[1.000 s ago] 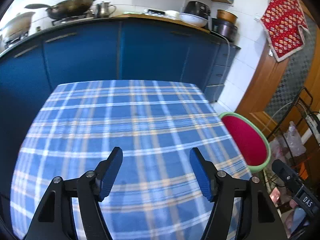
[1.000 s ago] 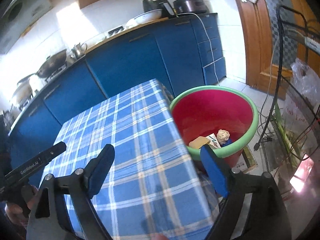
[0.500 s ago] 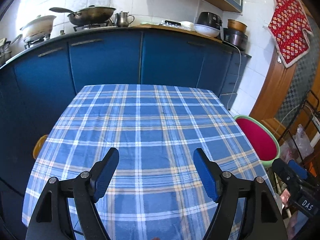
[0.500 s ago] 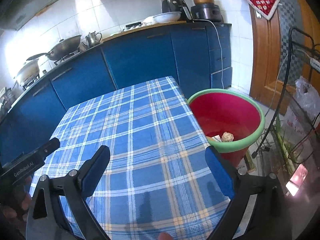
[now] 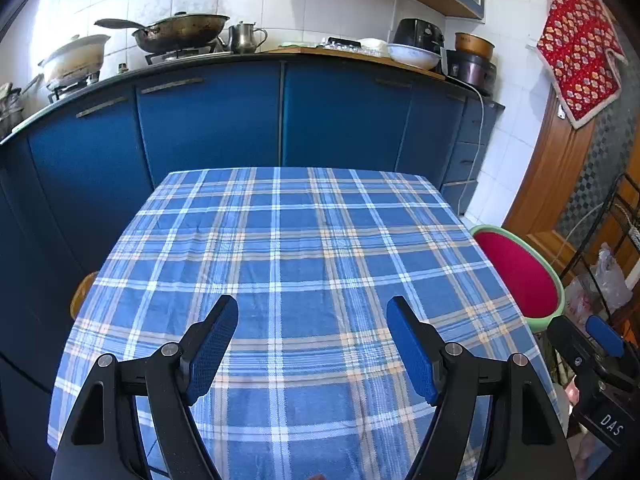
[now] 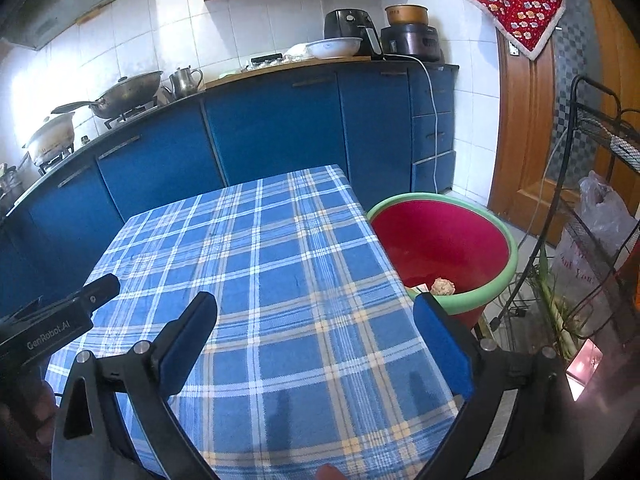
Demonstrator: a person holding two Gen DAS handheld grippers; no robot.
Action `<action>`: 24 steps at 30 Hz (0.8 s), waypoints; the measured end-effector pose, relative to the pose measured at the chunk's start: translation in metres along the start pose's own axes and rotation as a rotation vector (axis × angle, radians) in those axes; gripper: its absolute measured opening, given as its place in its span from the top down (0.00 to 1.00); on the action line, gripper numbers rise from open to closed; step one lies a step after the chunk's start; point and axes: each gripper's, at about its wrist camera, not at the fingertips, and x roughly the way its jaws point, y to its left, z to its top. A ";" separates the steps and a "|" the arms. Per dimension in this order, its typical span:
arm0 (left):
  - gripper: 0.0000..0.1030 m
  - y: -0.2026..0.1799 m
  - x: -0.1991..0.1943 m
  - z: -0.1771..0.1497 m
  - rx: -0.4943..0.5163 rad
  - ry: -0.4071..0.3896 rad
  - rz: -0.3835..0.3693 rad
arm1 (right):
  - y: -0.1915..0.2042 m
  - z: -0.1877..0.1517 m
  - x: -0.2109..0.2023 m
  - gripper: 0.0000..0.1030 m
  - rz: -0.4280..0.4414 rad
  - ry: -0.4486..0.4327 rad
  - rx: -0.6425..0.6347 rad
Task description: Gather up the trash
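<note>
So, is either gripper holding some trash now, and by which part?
No, nothing is held. The left gripper and the right gripper both stand open and empty over the checked tablecloth.

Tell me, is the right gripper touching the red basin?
Apart. In the right wrist view the right gripper hangs open above the checked tablecloth, while the red basin stands lower, beside the table.
</note>
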 end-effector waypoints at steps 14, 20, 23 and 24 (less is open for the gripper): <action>0.24 -0.002 0.000 -0.002 0.003 0.003 0.010 | 0.000 -0.003 0.001 0.05 0.003 0.004 -0.004; 0.24 -0.002 0.000 -0.002 0.006 -0.002 0.014 | 0.001 -0.004 0.003 0.05 0.002 0.012 -0.004; 0.24 -0.001 0.000 -0.003 0.002 0.001 0.015 | 0.001 -0.004 0.003 0.05 0.002 0.012 -0.005; 0.24 -0.001 0.000 -0.003 0.001 0.002 0.017 | 0.001 -0.004 0.003 0.05 0.004 0.012 -0.005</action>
